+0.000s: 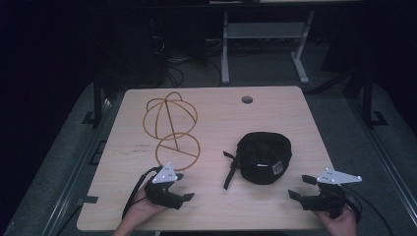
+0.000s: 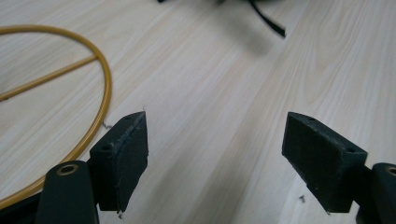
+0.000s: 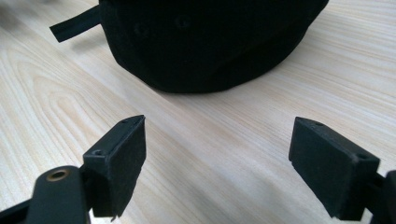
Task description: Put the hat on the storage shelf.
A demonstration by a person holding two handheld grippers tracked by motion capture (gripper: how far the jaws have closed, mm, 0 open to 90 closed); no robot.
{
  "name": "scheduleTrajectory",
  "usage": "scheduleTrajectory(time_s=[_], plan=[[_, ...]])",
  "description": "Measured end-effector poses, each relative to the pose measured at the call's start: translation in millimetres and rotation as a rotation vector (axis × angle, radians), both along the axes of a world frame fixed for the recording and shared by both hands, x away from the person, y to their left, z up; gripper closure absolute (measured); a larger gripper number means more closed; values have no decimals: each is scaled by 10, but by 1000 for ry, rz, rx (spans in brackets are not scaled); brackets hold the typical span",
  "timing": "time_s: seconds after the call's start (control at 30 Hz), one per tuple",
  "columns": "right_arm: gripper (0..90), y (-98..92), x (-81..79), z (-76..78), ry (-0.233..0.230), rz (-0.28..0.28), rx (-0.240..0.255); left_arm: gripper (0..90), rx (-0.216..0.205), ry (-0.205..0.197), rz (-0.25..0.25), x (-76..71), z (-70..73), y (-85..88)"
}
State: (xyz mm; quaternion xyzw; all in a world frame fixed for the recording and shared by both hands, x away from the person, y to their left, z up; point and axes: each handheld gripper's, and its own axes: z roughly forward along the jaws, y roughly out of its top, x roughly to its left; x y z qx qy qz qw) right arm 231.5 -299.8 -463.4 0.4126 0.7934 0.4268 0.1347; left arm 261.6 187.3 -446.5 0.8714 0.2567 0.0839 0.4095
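Observation:
A black cap (image 1: 263, 156) lies right of the table's middle, and its strap (image 1: 230, 172) trails off to the left. A yellow wire frame (image 1: 170, 129) of hoops lies at the back left. My left gripper (image 1: 186, 187) rests near the front edge, just below the frame's nearer ring, open and empty. In the left gripper view the left gripper (image 2: 215, 140) spreads over bare wood, with the yellow ring (image 2: 106, 79) at the left and the strap tip (image 2: 268, 21) ahead. My right gripper (image 1: 301, 187) sits at the front right, open. In the right gripper view the right gripper (image 3: 217, 144) faces the cap (image 3: 210, 42) a short way off.
The wooden table (image 1: 216, 211) has a round cable hole (image 1: 247, 100) near its far edge. Beyond it stand a white desk frame (image 1: 225, 49) and tangled cables (image 1: 172, 61) on the dark floor. Bare wood lies between the two grippers.

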Motion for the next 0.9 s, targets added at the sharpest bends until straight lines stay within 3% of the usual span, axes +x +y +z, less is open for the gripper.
scheduleTrajectory(time_s=[0.17,0.33,0.5,0.63,0.9], plan=[[186,-26,5,-7,1,4,0,224,-10,-2,1,-7,17,-35],[185,-35,2,-1,0,4,13,223,19,-2,-16,-5,6,-57],[184,-2,9,-2,7,11,9,223,6,5,-8,-12,28,-89],[184,26,10,3,4,16,8,221,39,0,-32,-18,42,-163],[184,31,12,-1,1,14,16,217,17,-1,-42,24,175,-270]])
